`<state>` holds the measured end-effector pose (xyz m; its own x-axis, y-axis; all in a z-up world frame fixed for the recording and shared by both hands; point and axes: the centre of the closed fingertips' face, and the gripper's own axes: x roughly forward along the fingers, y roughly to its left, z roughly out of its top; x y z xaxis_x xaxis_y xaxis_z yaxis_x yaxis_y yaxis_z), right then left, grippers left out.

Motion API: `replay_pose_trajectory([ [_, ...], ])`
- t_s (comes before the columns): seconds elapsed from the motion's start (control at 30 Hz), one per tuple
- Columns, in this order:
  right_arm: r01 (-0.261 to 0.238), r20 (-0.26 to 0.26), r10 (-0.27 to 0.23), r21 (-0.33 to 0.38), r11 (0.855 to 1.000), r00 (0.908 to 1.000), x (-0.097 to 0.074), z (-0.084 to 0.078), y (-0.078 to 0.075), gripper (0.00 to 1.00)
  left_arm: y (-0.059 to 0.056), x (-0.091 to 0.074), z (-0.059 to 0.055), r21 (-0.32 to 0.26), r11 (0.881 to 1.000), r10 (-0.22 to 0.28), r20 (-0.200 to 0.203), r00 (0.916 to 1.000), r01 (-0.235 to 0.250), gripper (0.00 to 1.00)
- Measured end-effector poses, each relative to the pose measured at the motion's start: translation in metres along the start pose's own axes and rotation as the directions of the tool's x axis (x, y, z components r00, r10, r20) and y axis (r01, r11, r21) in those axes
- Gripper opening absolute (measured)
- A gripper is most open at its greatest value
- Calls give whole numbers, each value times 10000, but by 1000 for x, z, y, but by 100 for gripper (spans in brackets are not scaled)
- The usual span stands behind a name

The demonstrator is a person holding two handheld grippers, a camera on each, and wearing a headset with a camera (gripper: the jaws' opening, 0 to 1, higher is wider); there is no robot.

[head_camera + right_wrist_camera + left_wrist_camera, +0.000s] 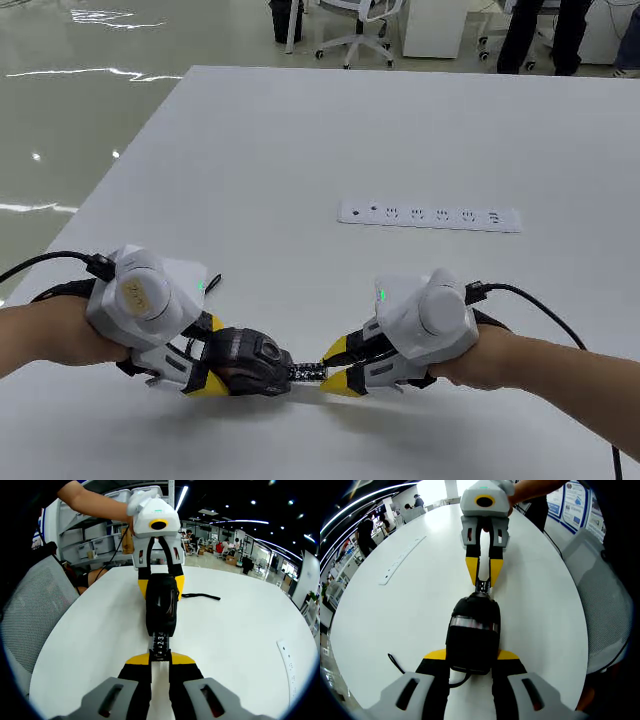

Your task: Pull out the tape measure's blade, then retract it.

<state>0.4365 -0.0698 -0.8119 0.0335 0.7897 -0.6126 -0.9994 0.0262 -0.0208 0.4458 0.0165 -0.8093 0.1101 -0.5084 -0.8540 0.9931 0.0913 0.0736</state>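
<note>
Left gripper (212,355) is clamped around the tape measure (248,362) body, on the table (350,130) well to the near side of the power strip (430,215). A short bit of blade (306,371) is out. Right gripper (335,368) pinches the blade tip, near side of the strip's left end. Looks like early pull-out; next, the right draws straight away while the left holds firm.

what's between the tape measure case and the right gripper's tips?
Just a short stretch of blade, numbers showing, running from case to right gripper. Right gripper view.
</note>
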Motion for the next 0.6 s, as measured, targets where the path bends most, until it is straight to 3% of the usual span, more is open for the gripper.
replay_pose_trajectory([
  [0.6,4,11,-4,28,10000,10000,-2,-2,0,11,1,1,0,3,10000,-13,-32,10000,13,27],
])
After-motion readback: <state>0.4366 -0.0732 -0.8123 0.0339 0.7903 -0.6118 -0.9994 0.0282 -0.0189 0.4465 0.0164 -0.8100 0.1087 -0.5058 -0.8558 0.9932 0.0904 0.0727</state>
